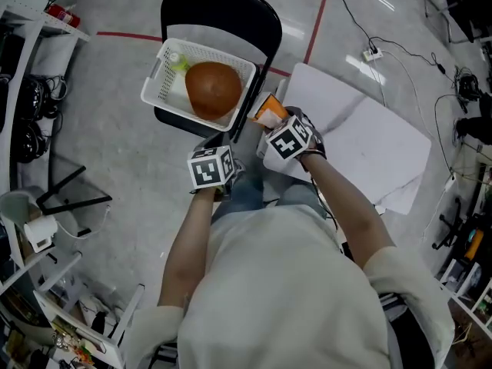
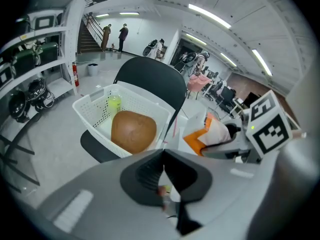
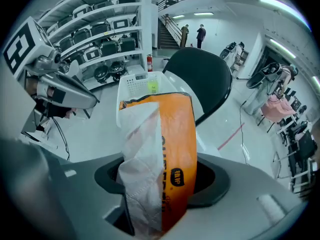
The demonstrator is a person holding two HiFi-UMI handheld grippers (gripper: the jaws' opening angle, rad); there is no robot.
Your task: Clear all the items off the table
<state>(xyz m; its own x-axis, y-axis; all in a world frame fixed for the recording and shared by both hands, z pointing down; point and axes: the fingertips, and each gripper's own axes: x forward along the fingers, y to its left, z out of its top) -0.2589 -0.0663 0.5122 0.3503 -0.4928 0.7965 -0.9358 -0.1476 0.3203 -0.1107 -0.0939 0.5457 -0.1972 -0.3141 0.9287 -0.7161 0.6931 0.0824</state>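
Note:
My right gripper (image 3: 161, 186) is shut on an orange and white packet (image 3: 167, 144), which stands up between its jaws. In the head view the packet (image 1: 270, 111) hangs just right of a white basket (image 1: 154, 83) on a black chair (image 1: 223, 10). The basket holds a round brown thing (image 1: 213, 88) and a yellow-green bottle (image 1: 178, 61). My left gripper (image 2: 163, 156) hovers in front of the chair, its pads meeting with nothing held. In the left gripper view the basket (image 2: 87, 109) lies ahead and the packet (image 2: 205, 133) is to the right.
A white table (image 1: 361, 137) stands to the right of the chair. Cables and a power strip (image 1: 372, 53) lie on the floor beyond it. Shelving with dark gear (image 1: 23, 114) lines the left side. A red tape line (image 1: 123, 35) crosses the floor.

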